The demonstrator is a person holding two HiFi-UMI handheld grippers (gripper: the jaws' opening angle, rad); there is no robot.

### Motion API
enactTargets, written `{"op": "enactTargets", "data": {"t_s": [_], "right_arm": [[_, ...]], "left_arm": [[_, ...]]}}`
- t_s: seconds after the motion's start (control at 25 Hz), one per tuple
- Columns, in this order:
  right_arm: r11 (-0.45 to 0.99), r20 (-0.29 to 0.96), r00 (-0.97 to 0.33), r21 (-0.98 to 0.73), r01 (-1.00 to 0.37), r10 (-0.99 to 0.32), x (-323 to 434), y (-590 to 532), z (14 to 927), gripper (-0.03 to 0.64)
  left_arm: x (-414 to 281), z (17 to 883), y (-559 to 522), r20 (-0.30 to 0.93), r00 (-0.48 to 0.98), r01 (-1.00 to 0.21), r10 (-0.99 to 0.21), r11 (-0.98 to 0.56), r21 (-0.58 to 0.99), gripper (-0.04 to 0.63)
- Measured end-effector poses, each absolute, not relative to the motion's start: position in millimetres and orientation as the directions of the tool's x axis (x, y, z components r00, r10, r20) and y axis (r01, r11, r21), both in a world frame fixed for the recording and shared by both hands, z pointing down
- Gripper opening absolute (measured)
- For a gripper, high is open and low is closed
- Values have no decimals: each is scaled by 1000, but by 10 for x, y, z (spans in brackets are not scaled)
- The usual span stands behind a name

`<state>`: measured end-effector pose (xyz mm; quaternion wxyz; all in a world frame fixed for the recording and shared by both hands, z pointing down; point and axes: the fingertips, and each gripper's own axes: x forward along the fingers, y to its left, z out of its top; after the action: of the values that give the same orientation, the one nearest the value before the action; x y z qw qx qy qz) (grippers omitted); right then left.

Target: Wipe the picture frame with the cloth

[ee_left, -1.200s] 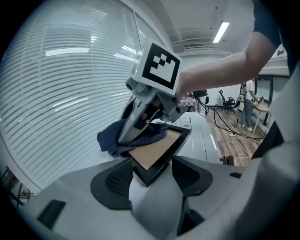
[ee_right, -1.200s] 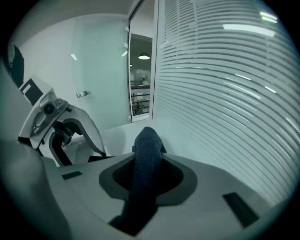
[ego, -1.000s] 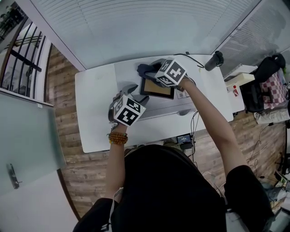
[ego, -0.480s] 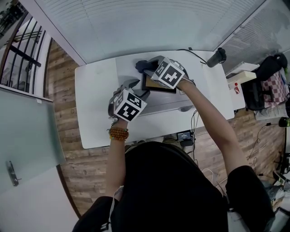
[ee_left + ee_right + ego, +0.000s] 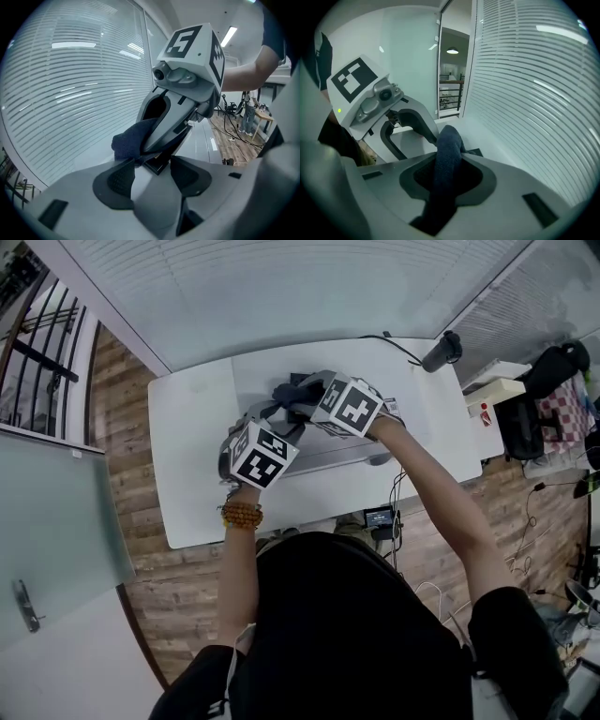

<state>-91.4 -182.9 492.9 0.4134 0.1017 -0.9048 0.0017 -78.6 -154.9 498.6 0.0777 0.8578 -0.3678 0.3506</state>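
Note:
The dark blue cloth [image 5: 447, 154] hangs pinched between the pads of my right gripper [image 5: 447, 176], which is shut on it. In the head view this gripper [image 5: 309, 395] presses the cloth [image 5: 289, 390] down over the picture frame, hiding most of it. The frame's black corner [image 5: 158, 165] pokes in between the fingertips of my left gripper [image 5: 152, 161]. Its jaws have just been closing a little, stand wide and sit against that corner. The cloth [image 5: 131, 140] bunches just beyond the left jaw, under the right gripper [image 5: 187, 70]. The left gripper's marker cube [image 5: 261, 454] sits below the frame.
The white table [image 5: 197, 456] stands against a wall of blinds. A black cylinder [image 5: 442, 352] with a cable lies at its far right corner. A white box [image 5: 494, 395] and a dark bag [image 5: 553, 376] sit beyond the right edge. Wooden floor surrounds the table.
My right gripper has slid left across the frame with the cloth, ending close to the left gripper and covering the picture. The left gripper has stayed where it was.

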Motion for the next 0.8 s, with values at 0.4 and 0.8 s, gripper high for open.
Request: {"op": "enactTargets", "data": {"t_s": [0.4, 0.8], "right_arm": [[958, 691, -702, -285, -44, 174, -821, -1551, 4881, 72], [976, 724, -689, 173, 130, -37, 218, -1465, 4677, 78]], "left_arm": [[-775, 5000, -1547, 656, 487, -686, -577, -717, -122, 242], [-764, 4984, -1549, 655, 493, -680, -573, -723, -120, 240]]}}
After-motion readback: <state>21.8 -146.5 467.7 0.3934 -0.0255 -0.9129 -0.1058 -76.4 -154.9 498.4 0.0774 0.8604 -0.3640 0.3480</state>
